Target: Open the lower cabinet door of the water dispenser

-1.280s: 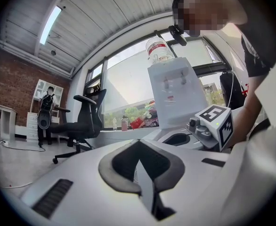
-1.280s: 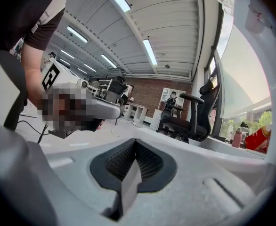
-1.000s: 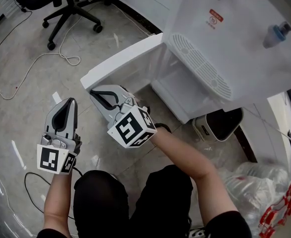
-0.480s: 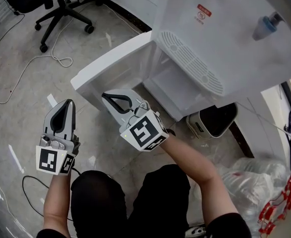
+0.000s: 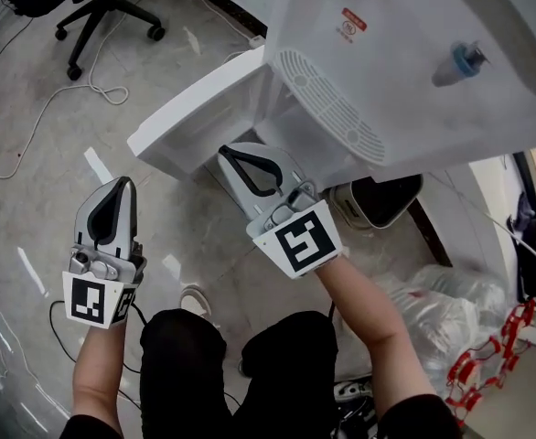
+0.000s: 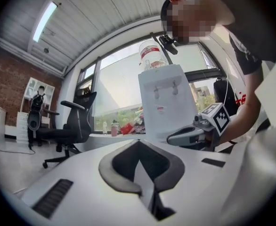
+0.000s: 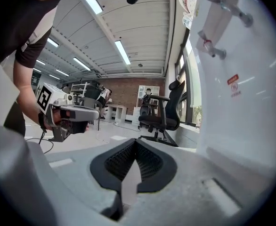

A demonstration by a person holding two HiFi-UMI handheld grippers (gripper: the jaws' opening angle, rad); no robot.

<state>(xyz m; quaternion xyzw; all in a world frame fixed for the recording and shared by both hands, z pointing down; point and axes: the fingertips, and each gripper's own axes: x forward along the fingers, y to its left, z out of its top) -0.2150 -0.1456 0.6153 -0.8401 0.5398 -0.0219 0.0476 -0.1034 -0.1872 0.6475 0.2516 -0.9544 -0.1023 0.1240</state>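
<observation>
Right tongs (image 5: 236, 156): pressed together, empty, tips just short of the open cabinet door (image 5: 199, 108).
Left tongs (image 5: 120, 188): together, empty, farther from it.

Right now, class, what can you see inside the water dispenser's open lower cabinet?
Only bare white inner walls show behind the open door. The water dispenser front and the right gripper cover the rest, hiding any contents.

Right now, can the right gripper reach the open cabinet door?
Probably yes: the right gripper, jaws shut and empty, sits just beside the swung-out cabinet door, with nothing visibly in between.
</observation>
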